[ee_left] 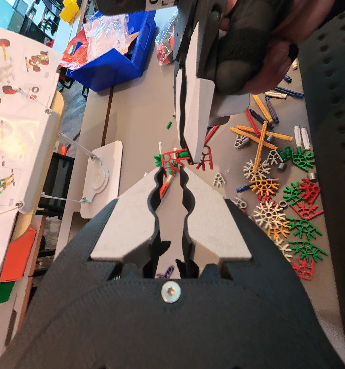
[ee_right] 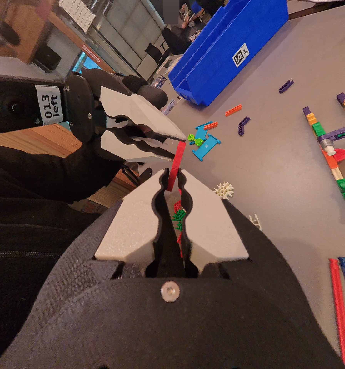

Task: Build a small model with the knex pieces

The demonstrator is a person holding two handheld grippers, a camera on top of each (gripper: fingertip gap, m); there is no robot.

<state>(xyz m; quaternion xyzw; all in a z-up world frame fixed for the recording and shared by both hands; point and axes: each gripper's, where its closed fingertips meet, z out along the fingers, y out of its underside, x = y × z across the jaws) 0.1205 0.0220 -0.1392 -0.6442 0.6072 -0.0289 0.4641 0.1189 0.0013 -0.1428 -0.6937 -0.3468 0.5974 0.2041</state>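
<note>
My left gripper (ee_left: 171,169) is closed onto a red fan-shaped connector (ee_left: 168,159), its tips on either side. A short green rod (ee_left: 182,154) sticks out of that connector, and a green connector (ee_left: 157,159) and white rods lie behind it. My right gripper (ee_right: 171,170) is shut on a second red connector (ee_right: 172,179), seen edge-on and meeting the first one (ee_right: 179,153). In the left wrist view the right gripper (ee_left: 192,160) comes down from above, with its red connector (ee_left: 206,157) showing behind its fingers. In the right wrist view the left gripper (ee_right: 179,149) reaches in from the left.
A heap of loose connectors and rods (ee_left: 277,209) lies to the right on the grey table. A blue bin (ee_left: 111,67) stands at the back and also shows in the right wrist view (ee_right: 227,50). An instruction sheet (ee_left: 11,99) stands at left. A part-built model (ee_right: 327,143) and teal pieces (ee_right: 205,143) lie ahead. Less than 4 cm separates the two grippers' tips.
</note>
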